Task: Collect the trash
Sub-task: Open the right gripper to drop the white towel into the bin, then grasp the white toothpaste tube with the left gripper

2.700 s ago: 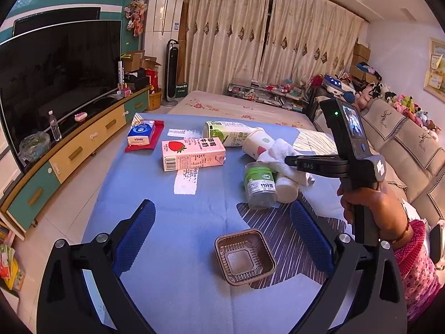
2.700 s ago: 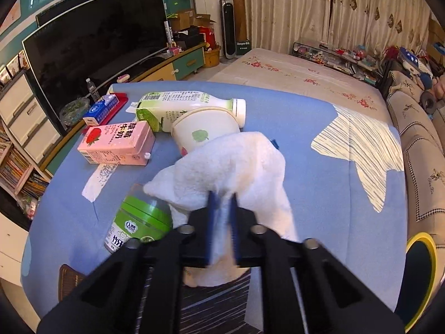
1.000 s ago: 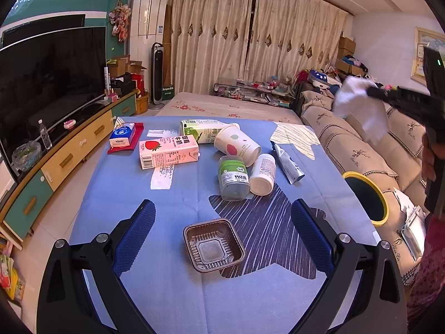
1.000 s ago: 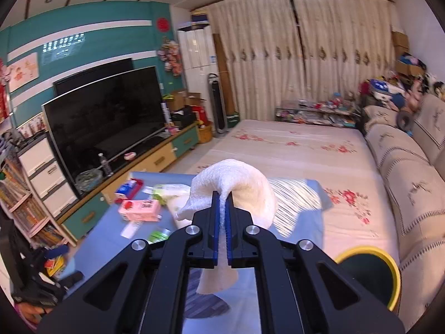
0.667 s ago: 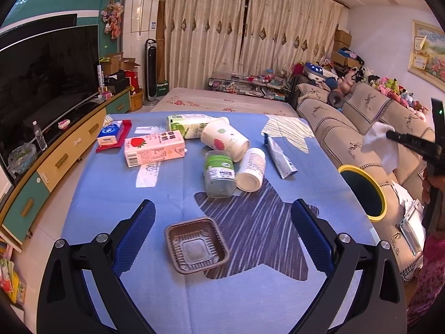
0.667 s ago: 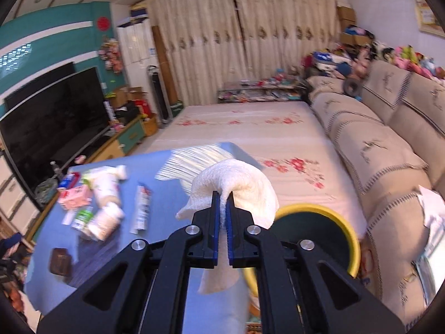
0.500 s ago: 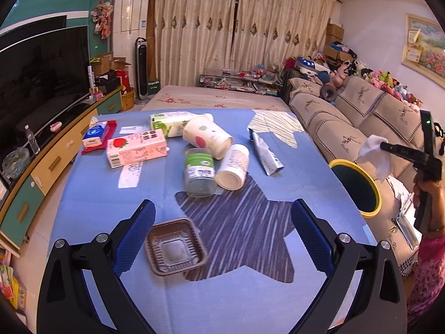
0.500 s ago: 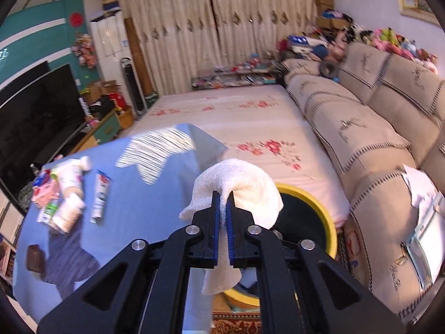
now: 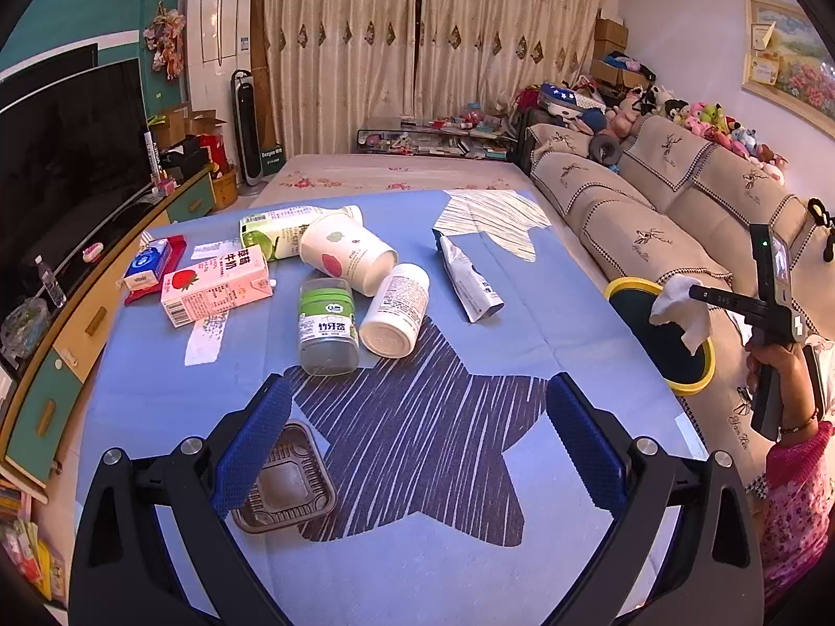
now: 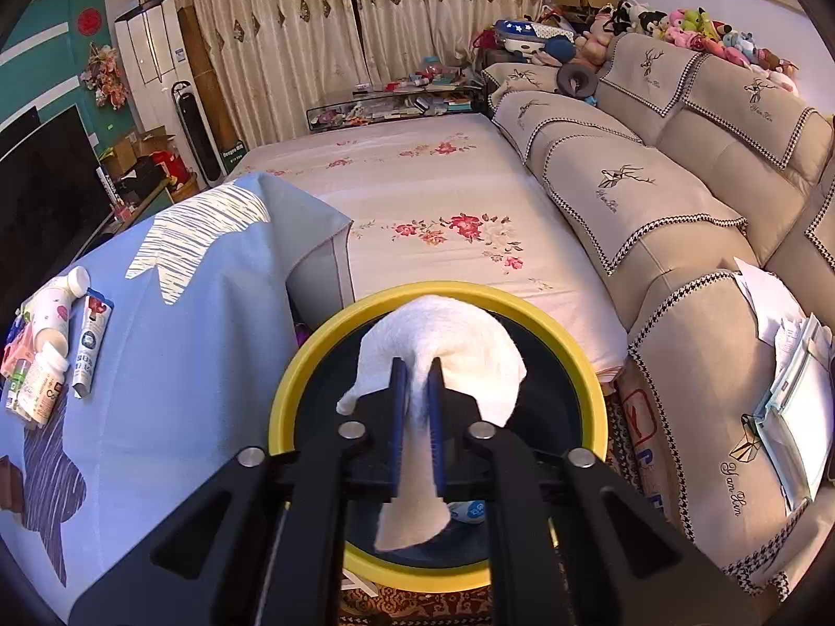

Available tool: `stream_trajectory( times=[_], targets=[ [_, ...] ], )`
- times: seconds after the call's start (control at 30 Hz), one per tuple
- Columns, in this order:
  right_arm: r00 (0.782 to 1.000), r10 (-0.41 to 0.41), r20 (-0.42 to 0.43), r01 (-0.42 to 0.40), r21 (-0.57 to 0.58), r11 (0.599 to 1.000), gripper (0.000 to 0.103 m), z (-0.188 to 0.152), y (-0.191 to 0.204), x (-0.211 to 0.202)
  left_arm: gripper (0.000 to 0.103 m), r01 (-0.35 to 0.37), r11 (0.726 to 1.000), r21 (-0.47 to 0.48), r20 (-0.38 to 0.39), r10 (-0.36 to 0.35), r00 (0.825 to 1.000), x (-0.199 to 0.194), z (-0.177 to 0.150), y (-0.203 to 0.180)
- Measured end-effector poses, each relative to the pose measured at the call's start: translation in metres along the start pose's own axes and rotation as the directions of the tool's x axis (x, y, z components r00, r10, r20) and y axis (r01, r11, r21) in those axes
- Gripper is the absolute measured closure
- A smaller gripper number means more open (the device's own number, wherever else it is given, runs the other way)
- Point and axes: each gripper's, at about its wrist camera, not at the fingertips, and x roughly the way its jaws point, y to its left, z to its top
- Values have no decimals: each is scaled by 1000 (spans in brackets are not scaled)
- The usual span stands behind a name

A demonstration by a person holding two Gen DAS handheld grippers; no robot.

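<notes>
Right wrist view: the right gripper [image 10: 416, 396] in the middle of the frame pinches a white tissue [image 10: 443, 360] over the yellow bin [image 10: 584, 365]. The left gripper [image 9: 417, 443] is spread wide at the bottom, holding nothing, above the blue table [image 9: 365, 548].

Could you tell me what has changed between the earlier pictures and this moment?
The right gripper lifted the white tissue off the table and carried it rightwards over the yellow-rimmed bin, still clamped. The left gripper stayed open above the table; the cartons, cup, bottles and brown tray lie untouched.
</notes>
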Motion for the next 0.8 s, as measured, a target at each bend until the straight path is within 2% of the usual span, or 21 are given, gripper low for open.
stream_trajectory(
  times=[0.07, 0.13, 0.53, 0.7, 0.8],
  targets=[
    [1000, -9, 2, 9, -6, 1000, 75, -1, 2, 1, 7, 2, 1000, 3, -5, -2, 1000, 3, 1, -2],
    [1000, -17, 5, 17, -9, 1000, 70, -2, 2, 0, 7, 8, 1000, 8, -10, -8, 1000, 7, 2, -5],
    [1000, -7, 29, 7, 6, 1000, 61, -20, 5, -20, 7, 55, 998, 25, -35, -54, 998, 32, 12, -19],
    [999, 5, 42, -5, 12, 1000, 58, -34, 4, -32, 7, 111, 994, 5, -66, -111, 992, 58, 32, -32],
    [999, 5, 42, -6, 14, 1000, 57, -37, 1, -35, 7, 109, 994, 11, -70, -108, 992, 78, 51, -45]
  ],
)
